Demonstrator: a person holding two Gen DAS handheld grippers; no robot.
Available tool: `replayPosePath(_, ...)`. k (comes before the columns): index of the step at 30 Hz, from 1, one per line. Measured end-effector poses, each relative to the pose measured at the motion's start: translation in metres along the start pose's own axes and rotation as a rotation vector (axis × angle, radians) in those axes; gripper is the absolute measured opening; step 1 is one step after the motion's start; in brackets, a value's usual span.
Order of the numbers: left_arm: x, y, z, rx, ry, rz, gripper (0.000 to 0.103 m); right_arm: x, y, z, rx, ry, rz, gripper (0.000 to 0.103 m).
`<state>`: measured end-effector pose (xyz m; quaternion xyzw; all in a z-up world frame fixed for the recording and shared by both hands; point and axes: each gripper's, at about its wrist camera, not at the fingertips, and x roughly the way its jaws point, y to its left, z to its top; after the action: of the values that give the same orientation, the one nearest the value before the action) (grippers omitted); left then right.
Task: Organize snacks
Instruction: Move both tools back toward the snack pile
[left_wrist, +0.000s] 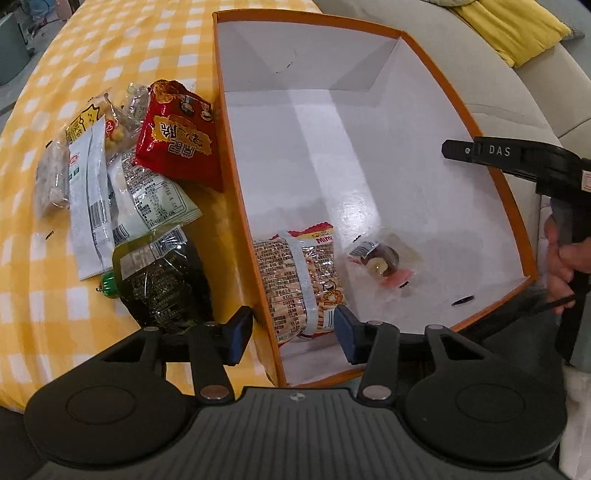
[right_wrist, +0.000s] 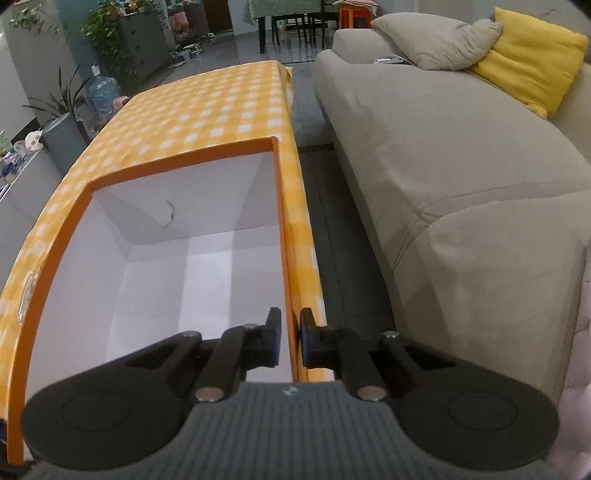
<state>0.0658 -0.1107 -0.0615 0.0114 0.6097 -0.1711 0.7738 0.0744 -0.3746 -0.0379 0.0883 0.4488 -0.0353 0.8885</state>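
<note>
Straddling the left wall of the orange cardboard box (left_wrist: 413, 37), the left gripper (left_wrist: 291, 332) stood half open, holding nothing. Glossy crinkled snack packets (left_wrist: 147, 177) lay heaped on checked cloth (left_wrist: 92, 55). The right gripper (right_wrist: 290, 339) pinched the box's thin right wall.

far half of the box (left_wrist: 314, 155) floor lies bare; snack packets (left_wrist: 122, 177) crowd the tablecloth beside it.

Left tongs (left_wrist: 293, 332): matte black linkage arms, silver pivot screws, blue pads, ribbed grey housing with two round black discs. Right tongs (right_wrist: 290, 341): identical build; black side arm lettered "DAS", black trigger handle.
</note>
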Motion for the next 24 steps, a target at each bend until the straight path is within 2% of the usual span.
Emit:
replayPosePath(2,-0.004,0.005,0.001,0.008,0.003,-0.002,0.056,0.001,-0.010,0.003,0.020,0.012,0.006,0.008)
replayPosePath(3,-0.009,0.007,0.001,0.010,-0.002,-0.004,0.060,0.001,-0.016,0.003,0.028,0.013,-0.001,0.010)
replayPosePath(4,-0.014,0.010,0.002,0.009,-0.014,0.001,0.069,0.001,-0.013,0.002,0.036,-0.002,-0.017,0.018)
replayPosePath(5,-0.021,0.013,0.003,0.006,-0.035,0.013,0.073,-0.002,-0.012,0.002,0.038,-0.034,-0.028,0.022)
replayPosePath(7,-0.037,0.019,0.004,-0.001,-0.086,0.056,0.081,-0.013,-0.009,0.003,0.038,-0.091,-0.023,0.024)
replayPosePath(9,-0.054,0.028,0.005,-0.009,-0.132,0.101,0.083,-0.018,-0.008,0.008,0.050,-0.143,-0.014,0.024)
replayPosePath(14,-0.088,0.062,0.004,-0.094,-0.221,0.158,0.088,-0.039,0.002,0.009,0.066,-0.234,0.021,0.045)
replayPosePath(16,-0.099,0.078,0.004,-0.148,-0.250,0.174,0.088,-0.047,0.013,0.008,0.040,-0.266,0.058,0.070)
replayPosePath(17,-0.103,0.087,0.002,-0.179,-0.265,0.180,0.088,-0.052,0.019,0.007,0.027,-0.283,0.076,0.074)
replayPosePath(21,-0.118,0.116,-0.006,-0.272,-0.280,0.174,0.088,-0.070,0.049,0.004,-0.030,-0.311,0.187,0.080)
replayPosePath(24,-0.124,0.134,-0.013,-0.316,-0.288,0.166,0.089,-0.083,0.076,0.000,-0.065,-0.311,0.236,0.087)
